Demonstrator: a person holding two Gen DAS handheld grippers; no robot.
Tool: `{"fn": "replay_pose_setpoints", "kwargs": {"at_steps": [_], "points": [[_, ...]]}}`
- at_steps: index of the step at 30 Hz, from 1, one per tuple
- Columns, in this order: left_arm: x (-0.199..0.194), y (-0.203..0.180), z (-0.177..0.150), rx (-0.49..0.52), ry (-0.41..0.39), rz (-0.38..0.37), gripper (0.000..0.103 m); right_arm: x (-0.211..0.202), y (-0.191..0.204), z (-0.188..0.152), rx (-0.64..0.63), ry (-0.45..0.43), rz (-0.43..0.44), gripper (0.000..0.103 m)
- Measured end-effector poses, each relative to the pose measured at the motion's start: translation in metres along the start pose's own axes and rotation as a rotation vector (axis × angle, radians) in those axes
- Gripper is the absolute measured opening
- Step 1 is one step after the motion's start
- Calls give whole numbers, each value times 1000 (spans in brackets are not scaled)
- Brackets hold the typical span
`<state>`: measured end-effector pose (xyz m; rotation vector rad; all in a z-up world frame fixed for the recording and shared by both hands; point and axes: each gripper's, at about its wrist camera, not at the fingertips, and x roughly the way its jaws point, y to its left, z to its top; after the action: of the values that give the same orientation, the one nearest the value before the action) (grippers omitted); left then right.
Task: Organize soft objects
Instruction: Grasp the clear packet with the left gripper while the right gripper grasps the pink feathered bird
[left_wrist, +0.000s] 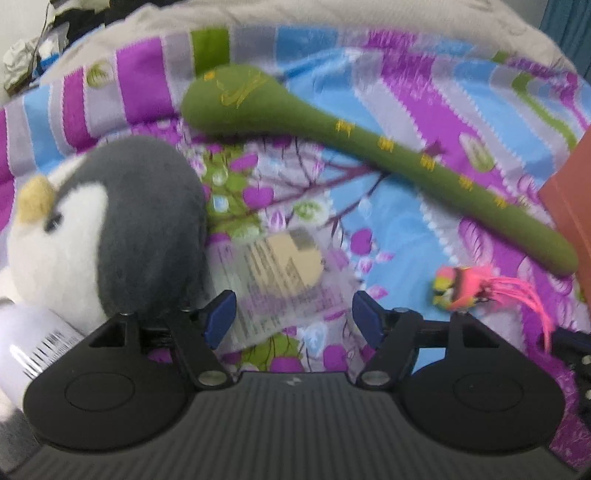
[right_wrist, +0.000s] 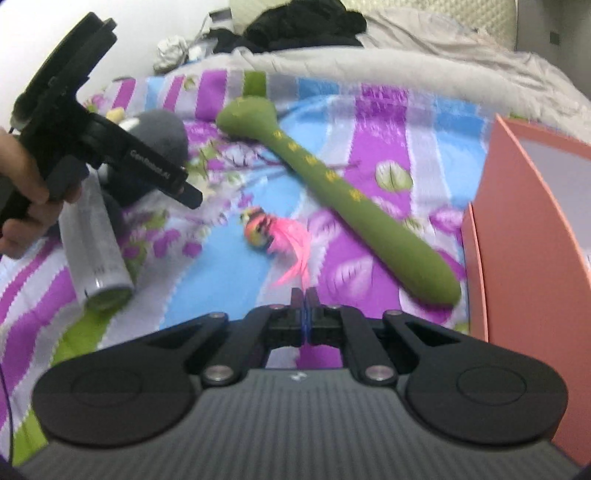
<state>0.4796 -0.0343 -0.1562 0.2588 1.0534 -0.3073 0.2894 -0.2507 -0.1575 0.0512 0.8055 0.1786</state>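
**Soft items on the bed: stock in view, and how to take the next one**

1. Patterned bedspread (right_wrist: 229, 291): the work surface, striped and flowered in purple, blue and green, rumpled in places. Press down gently, since it gives under weight.

2. Salmon-pink box (right_wrist: 524, 229): stands at the right edge, open side facing the bed. It is probably the destination; keep the approach to it clear.

3. Grey-and-white penguin plush (left_wrist: 110, 229): lies at the left, just beside your left gripper (left_wrist: 291, 317). A clear tag packet (left_wrist: 273, 273) with printed text sits next to it, in front of the jaws.

4. Long green plush (right_wrist: 354, 206): bulb end toward the far side, tail end close to the box. Untouched.

5. White cylinder (right_wrist: 94, 243): lies against the penguin, below your left hand (right_wrist: 26, 199).

6. Small pink feathered toy (right_wrist: 269, 232): lies alone between the penguin and the green plush, just ahead of your right gripper (right_wrist: 304, 295).

Gripper states: the left one stands wide apart with nothing between its pads; the right one has its pads pressed together. A pink strand seems to reach its tips, but blur hides whether it is pinched.

Handling advice: if the penguin is your pick, shift left so the jaws straddle its body, not the packet. Close on the plush bulk, not the fur. Check the feather before lifting the right hand.
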Motion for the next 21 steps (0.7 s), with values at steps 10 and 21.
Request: {"fn": "replay_pose_setpoints", "kwargs": {"at_steps": [10,21], "points": [[26,3,-12,-19,36,45,72,-22,7,5,-41,-98,22,43],[32,11,-9,-92,11,33,38,31,34,28,-188,-121,-19,44]]}}
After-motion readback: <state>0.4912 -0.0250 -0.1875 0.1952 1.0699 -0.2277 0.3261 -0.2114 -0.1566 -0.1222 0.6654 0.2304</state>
